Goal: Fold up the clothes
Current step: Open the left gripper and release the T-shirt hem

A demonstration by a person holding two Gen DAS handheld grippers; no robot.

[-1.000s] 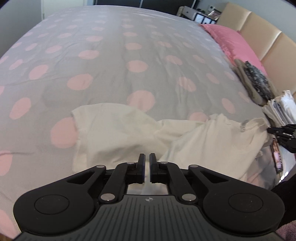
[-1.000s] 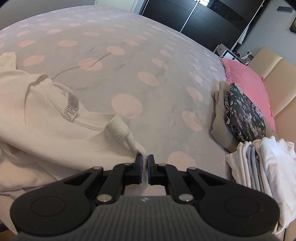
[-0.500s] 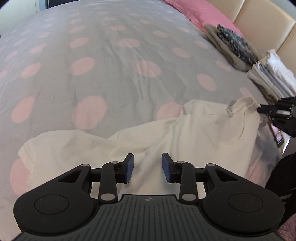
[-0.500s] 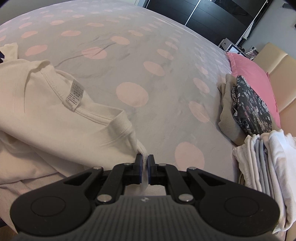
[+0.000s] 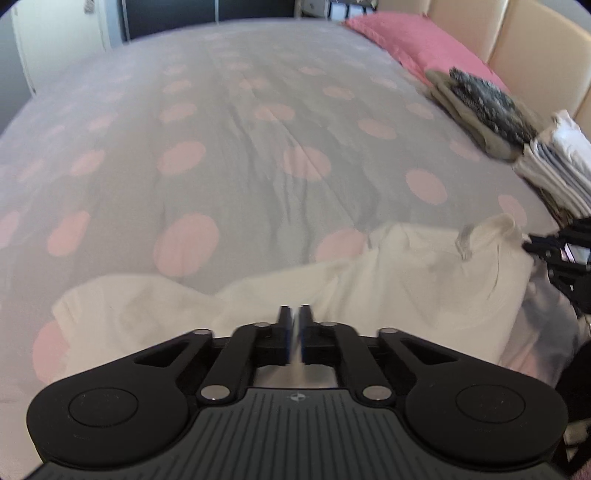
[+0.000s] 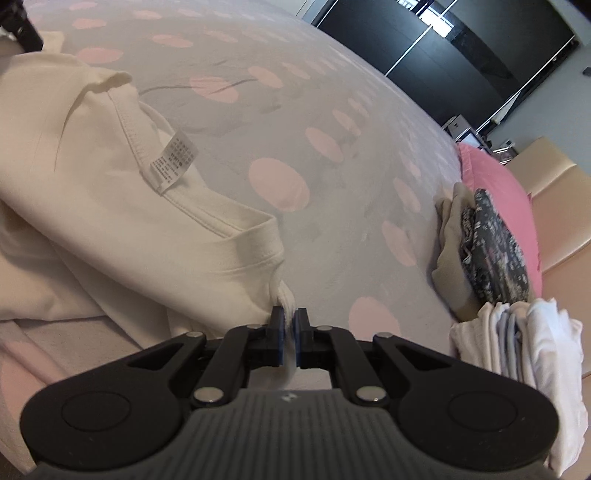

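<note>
A wide bed [image 5: 229, 155] under a grey cover with pink dots fills the room, a pink pillow [image 6: 495, 184] against the beige padded headboard [image 5: 517, 44] at its head, dark glossy wardrobe doors [image 6: 461, 48] beyond its far side and a white door [image 5: 55, 33] past its foot.

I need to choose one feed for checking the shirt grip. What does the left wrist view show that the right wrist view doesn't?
Only the left wrist view shows the left gripper shut on the cream T-shirt and the shirt's far end at lower left, though it is blurred.

Only the right wrist view shows the care label, the neckline stitching, and the black wardrobe doors.

Both show the right gripper pinching the shirt's edge, the spotted bedcover, the pink pillow, and the folded clothes stacks.
</note>
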